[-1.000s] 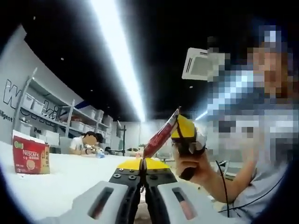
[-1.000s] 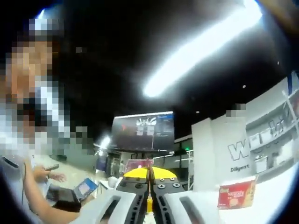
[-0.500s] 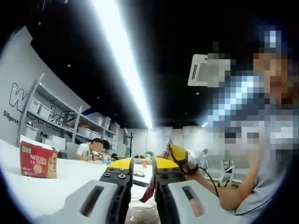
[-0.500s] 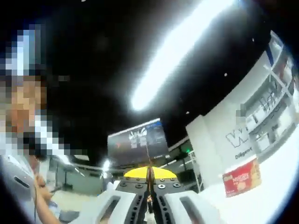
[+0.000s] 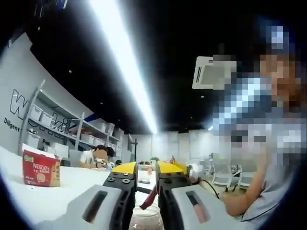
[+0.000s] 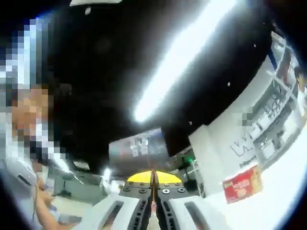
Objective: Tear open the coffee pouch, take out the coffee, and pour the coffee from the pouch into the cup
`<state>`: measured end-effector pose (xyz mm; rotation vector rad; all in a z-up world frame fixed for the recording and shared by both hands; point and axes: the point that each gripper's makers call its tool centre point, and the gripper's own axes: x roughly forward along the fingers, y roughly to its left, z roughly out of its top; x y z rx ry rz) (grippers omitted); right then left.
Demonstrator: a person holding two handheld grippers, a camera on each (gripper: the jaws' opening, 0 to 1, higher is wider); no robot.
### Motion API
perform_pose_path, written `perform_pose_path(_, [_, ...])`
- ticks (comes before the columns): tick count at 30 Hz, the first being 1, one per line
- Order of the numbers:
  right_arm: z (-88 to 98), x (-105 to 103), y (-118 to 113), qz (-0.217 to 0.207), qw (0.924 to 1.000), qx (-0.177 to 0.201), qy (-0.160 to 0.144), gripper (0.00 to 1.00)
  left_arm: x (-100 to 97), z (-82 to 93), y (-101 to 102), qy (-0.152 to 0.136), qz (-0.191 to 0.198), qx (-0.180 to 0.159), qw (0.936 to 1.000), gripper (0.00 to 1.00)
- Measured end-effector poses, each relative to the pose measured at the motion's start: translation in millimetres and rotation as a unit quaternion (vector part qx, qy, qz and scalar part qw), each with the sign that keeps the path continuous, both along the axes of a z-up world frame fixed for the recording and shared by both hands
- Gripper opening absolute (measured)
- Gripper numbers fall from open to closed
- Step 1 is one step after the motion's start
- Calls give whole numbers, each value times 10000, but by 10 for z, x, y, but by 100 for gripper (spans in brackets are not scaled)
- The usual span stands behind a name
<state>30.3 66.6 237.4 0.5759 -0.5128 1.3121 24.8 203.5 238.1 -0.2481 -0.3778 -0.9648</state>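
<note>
Left gripper (image 5: pixel 147 168) stands parted around the red pouch (image 5: pixel 149 197); right gripper (image 6: pixel 154 178) is clamped, seemingly on a thin strip. Box (image 5: pixel 41 168) on bench (image 5: pixel 72 184).

left gripper (image 5: pixel 146 168) jaws parted around red coffee pouch (image 5: pixel 149 197); nescafe box (image 5: pixel 41 167) on white table (image 5: pixel 72 184)

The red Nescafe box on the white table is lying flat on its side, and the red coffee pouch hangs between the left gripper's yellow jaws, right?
Not quite. In the left gripper view the red Nescafe box stands upright on the white table, not lying flat. The rest holds: the red coffee pouch does hang between the left gripper's yellow jaws.
</note>
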Motion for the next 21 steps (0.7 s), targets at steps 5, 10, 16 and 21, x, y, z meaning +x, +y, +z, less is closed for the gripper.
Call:
perform_pose_path(5, [-30,25,-14,108,9998,-23,146,2,1,-23,-10,26,6,12,10000,17])
perform_pose_path(10, [0,9,-29,195,9996,134,159,2,3,-15,3,24,18,-9,10000,16])
perform_pose_path(16, [-101,38,80,-40,9994,-354,47,2,24,-13,33,36,42,-19,10000,16])
perform_pose_path(21, [-3,-25,21,86,10000,-27,26,2,23,-17,33,39,50,-11,10000,16])
